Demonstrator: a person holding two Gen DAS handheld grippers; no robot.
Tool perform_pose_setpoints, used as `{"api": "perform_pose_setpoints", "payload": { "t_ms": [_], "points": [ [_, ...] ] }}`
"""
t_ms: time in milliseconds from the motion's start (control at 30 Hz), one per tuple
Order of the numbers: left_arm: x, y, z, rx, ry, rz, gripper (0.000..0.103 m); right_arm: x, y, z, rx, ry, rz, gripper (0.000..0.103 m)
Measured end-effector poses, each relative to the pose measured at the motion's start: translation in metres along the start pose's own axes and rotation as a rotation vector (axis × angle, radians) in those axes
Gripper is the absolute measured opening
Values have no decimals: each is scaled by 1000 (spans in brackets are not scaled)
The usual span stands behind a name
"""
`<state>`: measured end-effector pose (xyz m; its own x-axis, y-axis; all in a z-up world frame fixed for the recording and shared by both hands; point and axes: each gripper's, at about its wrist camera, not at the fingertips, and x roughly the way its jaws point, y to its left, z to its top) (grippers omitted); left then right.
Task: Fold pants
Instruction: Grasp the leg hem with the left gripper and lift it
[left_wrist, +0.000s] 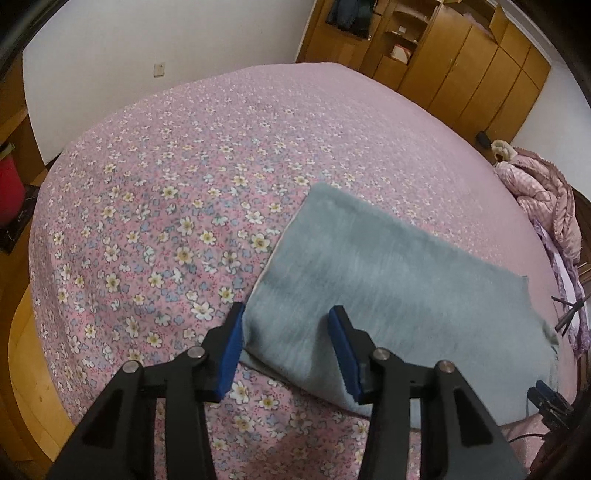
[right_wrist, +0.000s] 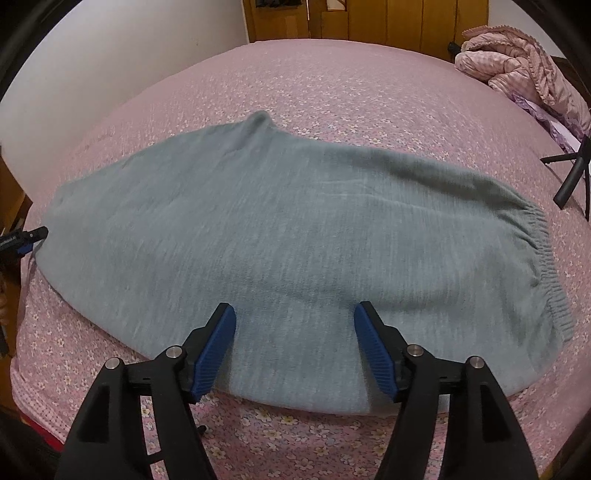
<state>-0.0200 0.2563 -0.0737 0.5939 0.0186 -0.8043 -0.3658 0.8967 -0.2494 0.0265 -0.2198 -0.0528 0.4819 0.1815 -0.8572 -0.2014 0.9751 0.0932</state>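
Grey-blue knit pants (right_wrist: 295, 236) lie flat on the pink flowered bed (right_wrist: 332, 81), folded lengthwise, with the ribbed waistband (right_wrist: 543, 254) at the right in the right wrist view. My right gripper (right_wrist: 294, 314) is open and empty over the pants' near edge. In the left wrist view the leg end of the pants (left_wrist: 369, 266) lies to the right. My left gripper (left_wrist: 286, 314) is open and empty over the near left corner of that end. The left gripper's tip also shows at the left edge of the right wrist view (right_wrist: 26, 238).
The flowered bedspread (left_wrist: 166, 184) stretches wide to the left of the pants. A pink quilted blanket (right_wrist: 517, 70) is bunched at the far right of the bed. Wooden wardrobes (left_wrist: 461, 62) stand behind. A black tripod (right_wrist: 572, 173) stands at the right.
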Motion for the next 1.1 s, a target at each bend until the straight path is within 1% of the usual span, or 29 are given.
{"api": "perform_pose_setpoints", "payload": {
  "t_ms": [100,133,233,300,333,367,400,433,467,533,667,733,833,933,1000,1100],
  "points": [
    [0,-3,-4,3,-28,26,49,-1,0,-3,0,-5,0,69],
    [1,-9,-7,7,-35,33,49,-3,-1,-4,0,-6,0,69],
    [1,-19,-11,22,-39,48,49,-3,0,-5,-1,2,-2,69],
    [-1,-24,-12,7,-36,53,49,-4,-1,-4,6,6,4,69],
    [-2,-25,-11,-3,-33,51,45,-5,-3,-3,13,5,12,69],
    [-3,-26,-10,-12,-33,45,35,-6,-4,-4,20,2,19,69],
    [-4,-25,-10,-25,-30,22,30,-6,-5,-4,23,1,22,69],
    [-5,-22,-9,-35,-25,1,20,-7,-6,-3,25,6,23,69],
    [-6,-22,-9,-45,-16,-21,14,-7,-5,-2,27,13,21,69],
    [-9,-19,-8,-59,-13,-50,10,-7,-4,-1,31,22,18,69],
    [-29,-29,-10,-68,-49,-97,10,-10,-6,-1,36,30,30,69],
    [-40,-39,-10,-54,-64,-127,10,-13,-11,-1,48,35,46,67],
    [-61,-64,-9,5,-96,-155,10,-19,-16,-2,64,47,61,62],
    [-79,-89,-9,55,-121,-186,10,-25,-19,-1,73,46,68,62],
    [-92,-109,-10,93,-136,-221,10,-32,-22,-4,77,38,67,62],
    [-104,-142,-13,151,-133,-275,10,-40,-24,-4,77,24,62,62]
  ]
}}
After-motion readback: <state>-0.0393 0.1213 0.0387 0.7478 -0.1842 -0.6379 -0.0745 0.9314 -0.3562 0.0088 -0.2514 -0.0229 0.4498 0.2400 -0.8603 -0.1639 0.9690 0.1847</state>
